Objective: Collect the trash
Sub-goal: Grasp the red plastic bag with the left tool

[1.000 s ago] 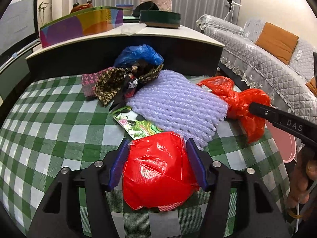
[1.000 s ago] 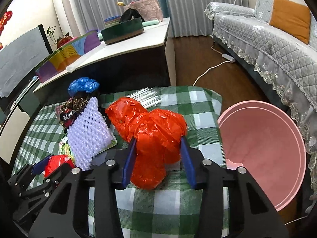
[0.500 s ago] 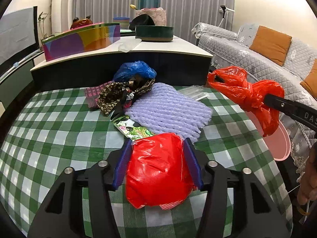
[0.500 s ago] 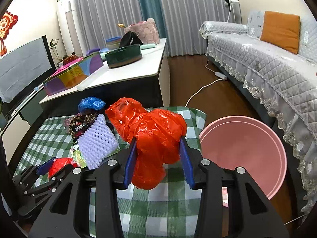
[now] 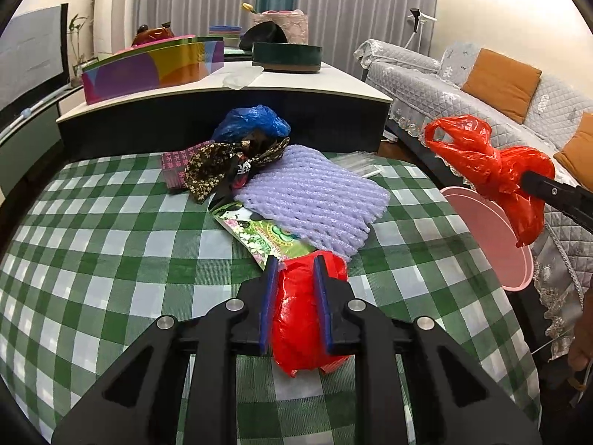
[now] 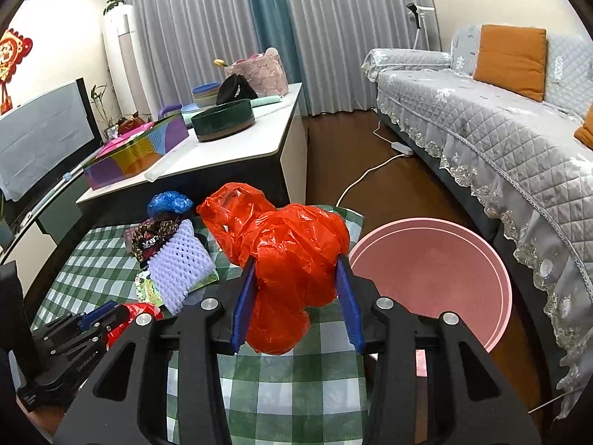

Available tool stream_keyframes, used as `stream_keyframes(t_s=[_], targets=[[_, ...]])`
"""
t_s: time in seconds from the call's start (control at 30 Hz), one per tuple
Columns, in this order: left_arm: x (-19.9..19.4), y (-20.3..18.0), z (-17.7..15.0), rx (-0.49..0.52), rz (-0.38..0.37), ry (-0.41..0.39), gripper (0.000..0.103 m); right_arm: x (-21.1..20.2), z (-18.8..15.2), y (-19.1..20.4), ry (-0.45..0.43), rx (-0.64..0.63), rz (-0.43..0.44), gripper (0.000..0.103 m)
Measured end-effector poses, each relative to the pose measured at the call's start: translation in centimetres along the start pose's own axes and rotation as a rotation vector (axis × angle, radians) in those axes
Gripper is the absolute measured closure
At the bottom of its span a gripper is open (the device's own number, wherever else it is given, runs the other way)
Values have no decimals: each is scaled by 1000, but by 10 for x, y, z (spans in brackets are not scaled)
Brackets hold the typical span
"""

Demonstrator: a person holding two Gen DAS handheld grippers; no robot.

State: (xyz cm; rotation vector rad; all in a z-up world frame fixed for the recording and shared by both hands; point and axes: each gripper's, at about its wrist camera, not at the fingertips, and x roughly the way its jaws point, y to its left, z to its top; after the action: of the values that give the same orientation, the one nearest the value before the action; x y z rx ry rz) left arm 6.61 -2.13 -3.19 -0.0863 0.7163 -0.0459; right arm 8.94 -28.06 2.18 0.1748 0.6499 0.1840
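Left gripper: its jaws have just been closing and now squeeze a red crumpled wrapper between the blue pads; the wrapper sits low over the counter with its green check cloth, at 6 o'clock of the trash pile
Right gripper: jaws part-way open, clamped on an orange-red plastic bag; the bag hangs clear of the cloth, its knotted handles pointing to 11 o'clock
Pink basin: on the floor off the counter's edge, at 3 o'clock of the held bag; seen from the left wrist, the bag hangs just above its rim
Trash pile: a lilac foam net at the counter's middle; a green printed packet tucked under its near edge; a dark floral cloth at its 10 o'clock; a blue plastic bag at 12 o'clock
Background: a grey quilted sofa at 2 o'clock; a white table behind the counter
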Motion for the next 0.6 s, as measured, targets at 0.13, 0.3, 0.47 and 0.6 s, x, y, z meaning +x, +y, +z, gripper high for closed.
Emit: stream_keyframes(t_s=[0.13,0.3,0.47,0.6], targets=[[-2,11,-3,-34,-26,15,70,0,-1,1,0,-5,5,61],[1,21,-5,-63,-34,32,51,3,-1,3,2,-11,4,60],[10,14,-8,-47,-28,73,28,4,-1,8,-7,-34,-12,60],[24,4,-11,-8,1,135,22,5,-2,7,-5,-36,-7,60]])
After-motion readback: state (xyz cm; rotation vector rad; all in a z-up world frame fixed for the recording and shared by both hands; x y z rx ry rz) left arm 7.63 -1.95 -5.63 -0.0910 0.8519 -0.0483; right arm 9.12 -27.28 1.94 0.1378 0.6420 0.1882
